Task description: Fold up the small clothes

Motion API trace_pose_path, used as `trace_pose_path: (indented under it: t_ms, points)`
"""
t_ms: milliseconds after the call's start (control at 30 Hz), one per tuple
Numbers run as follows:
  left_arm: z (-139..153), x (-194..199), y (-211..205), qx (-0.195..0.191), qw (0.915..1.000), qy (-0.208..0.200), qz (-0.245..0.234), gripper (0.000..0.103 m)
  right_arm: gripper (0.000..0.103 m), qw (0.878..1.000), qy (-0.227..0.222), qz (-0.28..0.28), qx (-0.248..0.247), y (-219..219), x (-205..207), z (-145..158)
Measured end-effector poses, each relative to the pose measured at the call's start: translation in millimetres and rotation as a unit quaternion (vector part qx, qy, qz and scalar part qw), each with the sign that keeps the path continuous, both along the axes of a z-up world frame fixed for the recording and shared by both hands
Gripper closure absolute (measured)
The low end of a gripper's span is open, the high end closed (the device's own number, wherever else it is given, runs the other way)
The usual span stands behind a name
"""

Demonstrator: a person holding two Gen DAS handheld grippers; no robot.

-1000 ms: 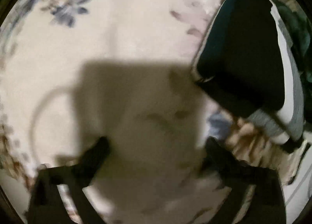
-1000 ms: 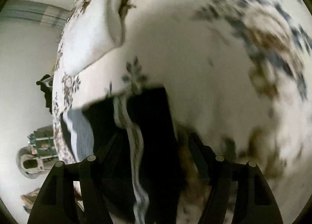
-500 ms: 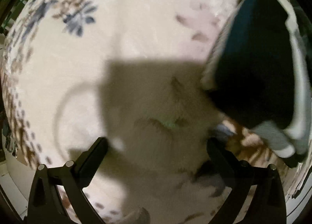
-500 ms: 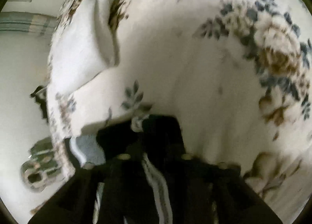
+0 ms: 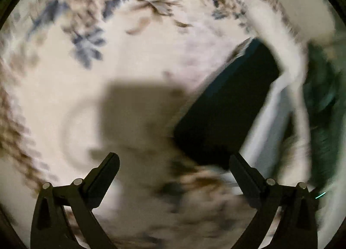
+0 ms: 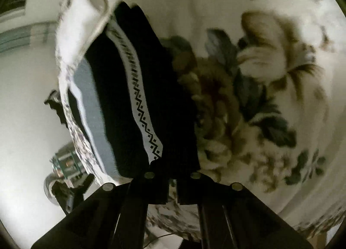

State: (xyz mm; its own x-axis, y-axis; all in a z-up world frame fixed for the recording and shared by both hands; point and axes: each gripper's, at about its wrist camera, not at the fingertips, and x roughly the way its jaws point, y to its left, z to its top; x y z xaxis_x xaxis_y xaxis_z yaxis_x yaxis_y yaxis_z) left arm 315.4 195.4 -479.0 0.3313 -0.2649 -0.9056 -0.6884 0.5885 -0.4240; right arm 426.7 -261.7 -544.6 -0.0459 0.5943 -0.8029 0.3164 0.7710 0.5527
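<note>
The right gripper (image 6: 172, 186) has drawn its tongs together since a second ago, when they stood wide over the cloth; now they sit pinched at the near end of the folded black knitted garment with a white zigzag-patterned band (image 6: 140, 101). The fabric's edge runs right down to the finger tips, so I judge it clamped on the garment, though the dark cloth against dark fingers makes the bite itself hard to see. The garment lies along the left edge of the cream bedspread printed with brown and blue flowers (image 6: 270, 97), stacked on a grey-and-white folded piece (image 6: 90, 106), both just beside a white pillow (image 6: 77, 30) at the far corner.

The left gripper (image 5: 173, 168) hangs with its tongs well apart and nothing between them, over bare bedspread (image 5: 129, 60); its view has swung, blurred, so the black garment (image 5: 227, 110) now reaches nearer its right finger than it did.

By my reckoning this piece is already folded, and the fresh pinch means it is about to be shifted or squared up on the pile.
</note>
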Motion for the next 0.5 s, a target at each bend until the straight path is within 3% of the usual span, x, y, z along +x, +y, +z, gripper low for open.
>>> trace_pose_path:
  t_ms: [67,133,200,233,267,367,467,500]
  points:
    - [4.1,5.3,-5.2,-0.047,0.9977,-0.041,0.024,0.0,0.099,1.0,-0.013,-0.007,-0.006,-2.4,-6.0,12.7]
    - [2.5,15.2,-16.3,-0.046,0.9979,-0.043,0.015,0.001,0.1,1.0,-0.023,-0.01,-0.014,-3.6,-11.7,24.2]
    - [-10.6,23.7,-28.6,-0.037,0.9988,-0.032,-0.004,0.032,0.1,0.999,-0.023,-0.009,-0.02,-3.6,-15.5,28.2]
    - [-16.6,26.5,-30.2,-0.043,0.9987,-0.027,-0.011,0.077,0.1,0.999,-0.021,-0.004,-0.025,-3.4,-16.1,26.9]
    - [-21.0,27.5,-33.3,-0.044,0.9986,-0.021,-0.022,0.092,0.1,0.999,-0.017,-0.003,-0.032,-5.6,-17.8,25.4]
    - [-13.1,23.5,-34.6,-0.018,0.9986,-0.038,-0.033,0.092,0.1,0.999,0.003,0.004,-0.049,-1.1,-23.2,11.9]
    - [-13.1,16.3,-35.4,-0.029,0.9978,-0.031,-0.05,0.088,0.099,0.997,0.017,0.038,-0.062,2.8,-23.7,-10.4]
    - [-10.9,15.4,-34.1,-0.036,0.9974,-0.028,-0.056,0.088,0.091,0.997,0.017,0.045,-0.067,2.1,-20.2,-13.6]
